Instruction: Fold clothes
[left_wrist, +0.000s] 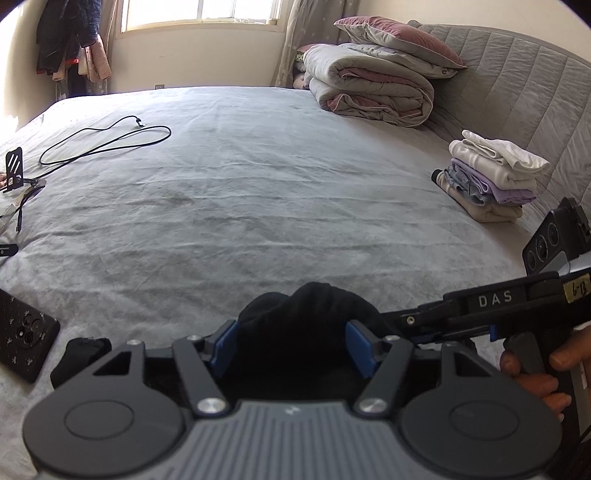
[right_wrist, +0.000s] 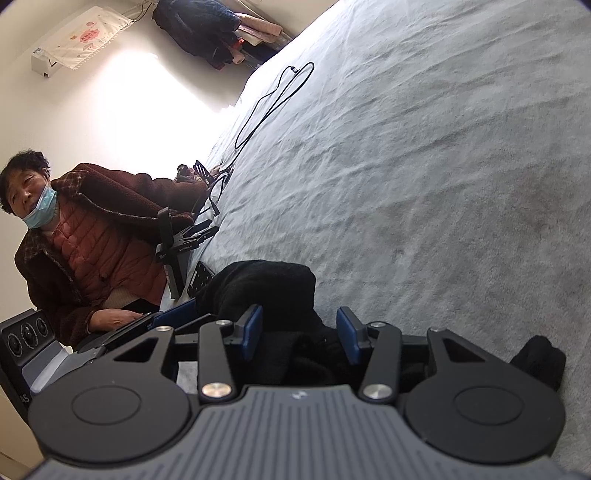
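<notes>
Tools: 2, both jaws apart around 1 black garment (left_wrist: 310, 314) | folded stack (left_wrist: 491, 177): 1 | phone (left_wrist: 22, 332): 1

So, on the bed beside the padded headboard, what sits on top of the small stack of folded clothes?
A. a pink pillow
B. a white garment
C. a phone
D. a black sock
B: a white garment lies topmost on the stack of folded clothes, above purple and beige pieces.

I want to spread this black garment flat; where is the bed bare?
The middle of the bed sheet is bare, between the black cable and the folded clothes stack. The near-left edge is crowded: phone, stand.
</notes>
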